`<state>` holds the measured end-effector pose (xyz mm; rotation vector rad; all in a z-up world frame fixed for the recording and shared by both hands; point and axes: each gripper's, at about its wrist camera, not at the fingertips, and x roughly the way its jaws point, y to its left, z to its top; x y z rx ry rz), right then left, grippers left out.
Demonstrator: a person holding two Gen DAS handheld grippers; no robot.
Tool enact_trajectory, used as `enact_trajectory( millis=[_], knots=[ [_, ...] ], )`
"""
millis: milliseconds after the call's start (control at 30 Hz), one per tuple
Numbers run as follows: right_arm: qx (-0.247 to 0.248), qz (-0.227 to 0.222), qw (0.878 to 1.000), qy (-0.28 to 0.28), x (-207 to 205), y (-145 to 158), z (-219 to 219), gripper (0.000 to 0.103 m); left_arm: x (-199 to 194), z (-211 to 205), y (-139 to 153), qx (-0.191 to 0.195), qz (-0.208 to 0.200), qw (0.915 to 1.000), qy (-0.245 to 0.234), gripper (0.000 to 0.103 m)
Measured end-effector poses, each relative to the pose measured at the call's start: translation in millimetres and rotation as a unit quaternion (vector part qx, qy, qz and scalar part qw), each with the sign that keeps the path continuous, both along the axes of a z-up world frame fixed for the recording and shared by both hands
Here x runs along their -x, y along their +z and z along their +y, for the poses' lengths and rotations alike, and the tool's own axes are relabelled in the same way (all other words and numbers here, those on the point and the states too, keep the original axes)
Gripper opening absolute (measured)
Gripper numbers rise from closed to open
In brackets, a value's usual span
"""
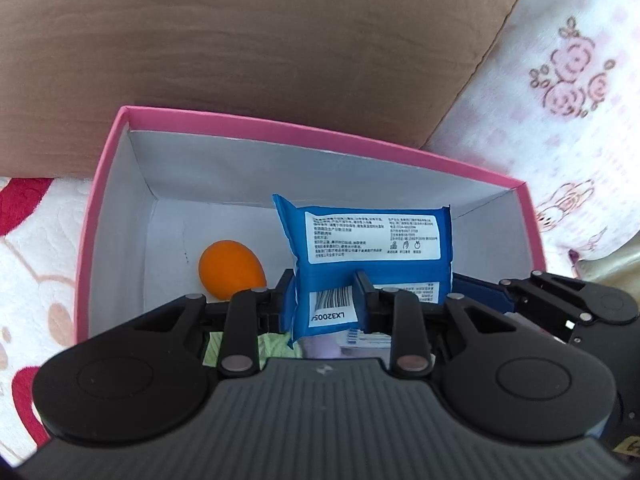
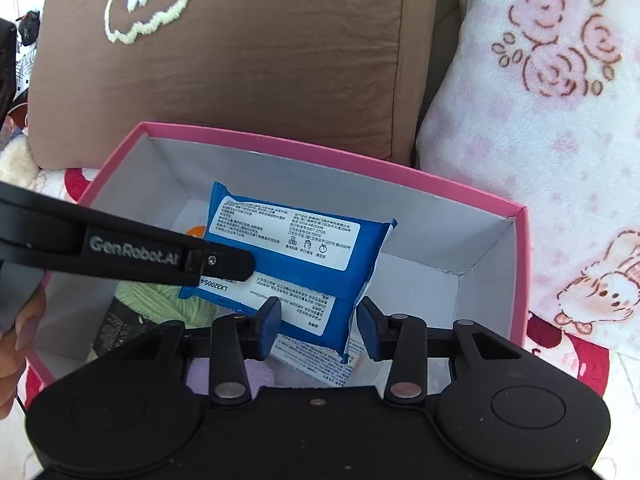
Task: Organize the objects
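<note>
A blue pack of wipes (image 1: pixel 372 240) with a white label hangs inside a pink box (image 1: pixel 320 134) with white inner walls. My left gripper (image 1: pixel 325 300) is shut on the pack's near end and holds it over the box. In the right wrist view the pack (image 2: pixel 296 256) is held by the left gripper, which reaches in from the left. My right gripper (image 2: pixel 319 326) is around the pack's near corner with its jaws apart and a gap showing beside the right pad. An orange egg-shaped sponge (image 1: pixel 232 270) lies on the box floor.
Green yarn (image 2: pixel 160 300), a dark packet (image 2: pixel 116 330), a lilac item (image 2: pixel 256 372) and a white printed leaflet (image 2: pixel 320 360) lie in the box (image 2: pixel 400 176). A brown cushion (image 2: pixel 240 60) stands behind it. A pink floral blanket (image 2: pixel 540 120) is on the right.
</note>
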<state>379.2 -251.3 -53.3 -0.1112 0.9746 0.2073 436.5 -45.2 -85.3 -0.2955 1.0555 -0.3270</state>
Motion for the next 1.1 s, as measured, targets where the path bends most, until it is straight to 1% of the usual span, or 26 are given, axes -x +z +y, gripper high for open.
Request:
enact_trajectory(
  millis=[167,267,300,333,367,433,500,567,700,800,867,967,1000,1100],
  knots=[
    [0.01,0.003,1.0,-0.003,-2.1,-8.6,0.6,0.047,-3.2,-1.3,-8.0,0.009,0.005,0.9999,0.011,0.028],
    [0.024,0.006,1.0,-0.003,-2.6,-13.0,3.3,0.046,-2.8,-5.0,-10.1,0.003,-0.005,0.9999,0.014,0.029],
    [0.035,0.006,0.999,0.001,-2.0,-14.1,5.6,0.046,-2.1,-5.7,-10.7,0.005,-0.01,0.9998,0.018,0.031],
    [0.048,0.004,0.999,0.001,-1.3,-14.9,7.6,0.046,-1.3,-6.3,-12.2,0.007,-0.009,0.9997,0.023,0.038],
    [0.062,0.002,0.998,-0.001,-0.3,-15.5,9.3,0.046,-0.4,-6.7,-13.9,0.011,-0.008,0.9996,0.024,0.04],
    [0.076,-0.004,0.997,-0.003,4.1,-15.4,10.1,0.046,2.1,-6.7,-15.1,0.014,-0.005,0.9994,0.03,0.041],
    [0.066,-0.007,0.998,-0.007,11.1,-11.2,7.3,0.046,6.2,-6.4,-11.1,0.016,-0.005,0.9994,0.031,0.041],
    [0.047,-0.01,0.999,-0.005,21.2,-2.8,4.4,0.046,12.7,-7.0,-2.4,0.012,-0.012,0.9996,0.024,0.041],
    [0.016,-0.021,1.0,-0.005,45.2,15.4,-1.6,0.047,29.7,-10.0,20.1,-0.007,-0.025,0.9996,0.009,0.041],
    [-0.006,-0.021,1.0,-0.011,61.5,26.8,-8.2,0.047,45.6,-7.6,37.8,-0.008,-0.029,0.9996,0.002,0.041],
    [-0.016,-0.025,0.999,-0.015,74.1,35.7,-10.1,0.047,54.6,-6.3,49.6,-0.018,-0.025,0.9995,-0.011,0.041],
    [-0.04,-0.038,0.998,-0.016,99.8,48.0,-13.7,0.048,79.5,1.1,65.8,-0.03,-0.035,0.9989,-0.005,0.041],
    [-0.047,-0.041,0.998,-0.016,103.9,52.5,-13.0,0.048,79.5,15.8,68.9,-0.029,-0.035,0.999,-0.006,0.041],
    [-0.054,-0.052,0.997,-0.014,119.3,65.4,-10.8,0.049,100.7,25.4,78.9,-0.027,-0.028,0.9993,-0.001,0.041]
  ],
)
